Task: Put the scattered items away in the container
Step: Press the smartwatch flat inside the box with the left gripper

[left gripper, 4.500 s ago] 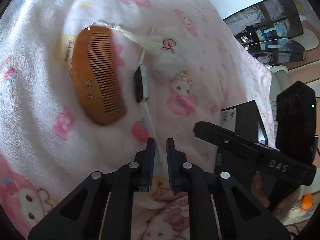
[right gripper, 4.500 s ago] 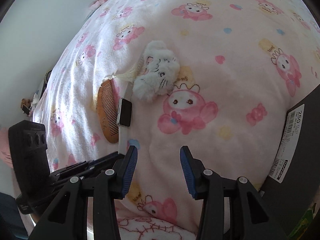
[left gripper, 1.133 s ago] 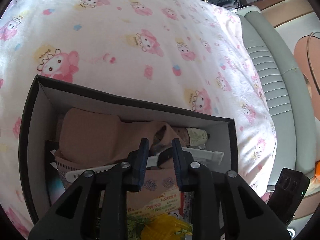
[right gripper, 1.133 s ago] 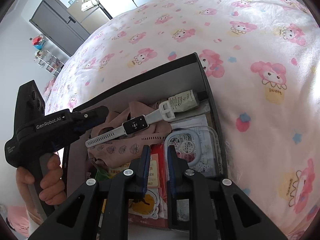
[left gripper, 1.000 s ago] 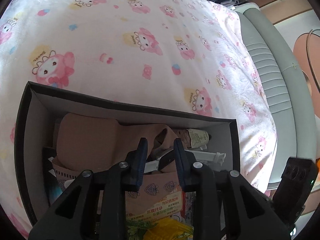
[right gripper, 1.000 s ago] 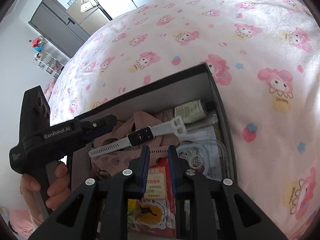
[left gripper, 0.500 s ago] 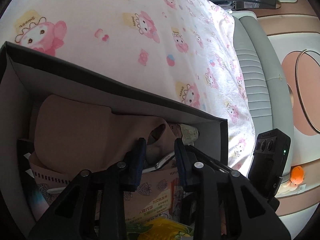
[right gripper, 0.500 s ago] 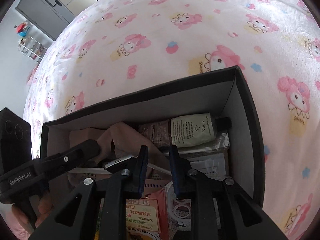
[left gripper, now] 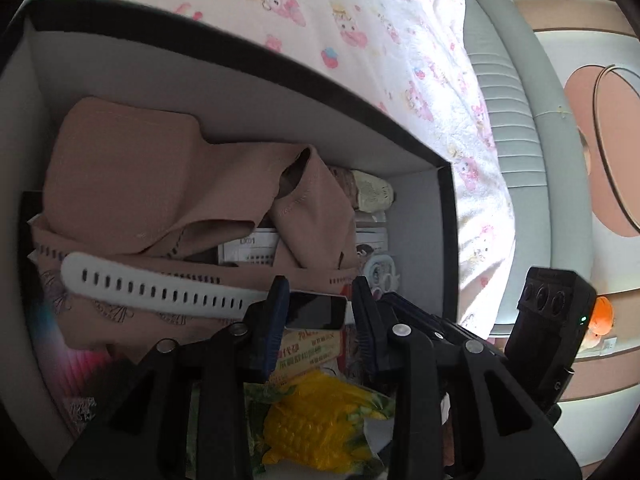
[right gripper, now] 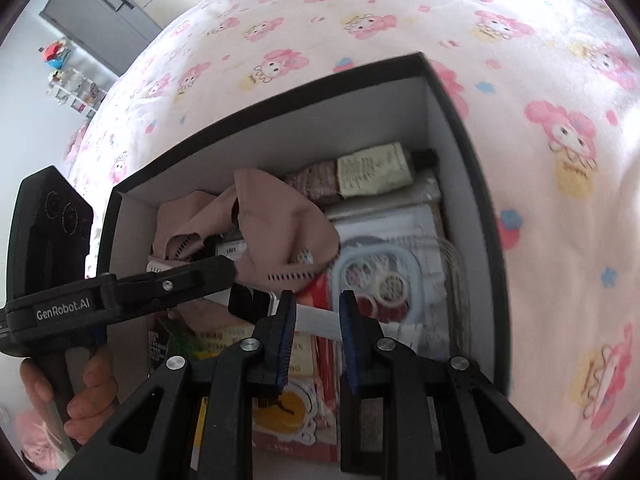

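Watch [left gripper: 316,310] lies in box [left gripper: 444,216] on bed, between left tongs [left gripper: 320,300], jaws opening, pads clear of it. Right tongs [right gripper: 316,316] nearly together, empty, over its strap. Risk: strap snags a withdrawing jaw, dragging it out.

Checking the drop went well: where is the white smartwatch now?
In the left wrist view the smartwatch lies inside the black box, on the pink cloth, its screen between the opening left gripper.
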The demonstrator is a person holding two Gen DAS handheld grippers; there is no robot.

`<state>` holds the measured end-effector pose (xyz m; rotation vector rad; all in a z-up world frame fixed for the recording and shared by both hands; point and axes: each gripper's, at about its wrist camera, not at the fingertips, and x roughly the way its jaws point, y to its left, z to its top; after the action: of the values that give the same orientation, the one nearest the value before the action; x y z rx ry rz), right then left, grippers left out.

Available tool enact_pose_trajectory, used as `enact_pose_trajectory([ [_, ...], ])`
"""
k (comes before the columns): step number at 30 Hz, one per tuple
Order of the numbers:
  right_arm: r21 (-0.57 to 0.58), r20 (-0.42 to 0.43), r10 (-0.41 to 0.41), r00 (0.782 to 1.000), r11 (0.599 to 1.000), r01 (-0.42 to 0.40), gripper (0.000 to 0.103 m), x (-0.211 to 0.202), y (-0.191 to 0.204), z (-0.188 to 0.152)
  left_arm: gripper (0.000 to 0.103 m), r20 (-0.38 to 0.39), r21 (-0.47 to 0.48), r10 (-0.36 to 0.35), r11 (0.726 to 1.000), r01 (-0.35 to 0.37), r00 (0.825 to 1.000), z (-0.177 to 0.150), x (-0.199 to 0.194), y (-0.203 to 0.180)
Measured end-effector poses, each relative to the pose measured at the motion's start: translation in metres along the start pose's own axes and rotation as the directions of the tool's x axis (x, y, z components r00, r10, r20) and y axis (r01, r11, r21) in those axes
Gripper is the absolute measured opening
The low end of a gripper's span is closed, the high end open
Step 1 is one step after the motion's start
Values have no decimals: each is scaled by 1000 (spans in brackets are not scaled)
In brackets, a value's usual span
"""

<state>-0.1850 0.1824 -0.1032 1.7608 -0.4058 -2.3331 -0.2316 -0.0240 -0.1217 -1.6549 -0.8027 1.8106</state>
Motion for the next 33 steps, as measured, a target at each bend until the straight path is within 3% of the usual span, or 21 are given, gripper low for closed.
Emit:
enact_pose_trajectory([
  [3, 25, 81, 25, 996, 999, -27, 19, -28, -2, -11, 41, 45, 24, -33, 999, 32, 998, -8, -19, -3],
  [6, 29, 119, 61, 991, 997, -65, 19, -49, -2, -21, 42, 27, 26, -45, 999, 44, 999, -15, -17, -1],
  [10, 70, 34, 240, 970, 968, -242, 20, -36, -3, -26, 41, -46, -25, -63, 998, 62, 997, -17, 4, 8],
  [11, 89, 11, 253, 967, 963, -253, 20, -29, -4, -25, 41, -45, -24, -59, 998, 58, 997, -17, 6, 8],
  [20, 123, -17, 191, 981, 975, -188, 20, 4, -5, -7, 43, -36, -61, -85, 995, 83, 996, -18, 15, 18],
  [24, 215, -27, 264, 964, 943, -253, 20, 18, -15, -10, 43, -35, -70, -83, 994, 80, 996, -20, 15, 17],
  [27, 237, -17, 286, 958, 932, -274, 20, 27, -15, -13, 43, -44, -80, -125, 989, 122, 991, -21, 15, 16],
  [33, 233, 10, 219, 976, 948, -215, 20, 25, -13, 2, 43, -37, -65, -87, 994, 84, 996, -15, 16, 17],
])
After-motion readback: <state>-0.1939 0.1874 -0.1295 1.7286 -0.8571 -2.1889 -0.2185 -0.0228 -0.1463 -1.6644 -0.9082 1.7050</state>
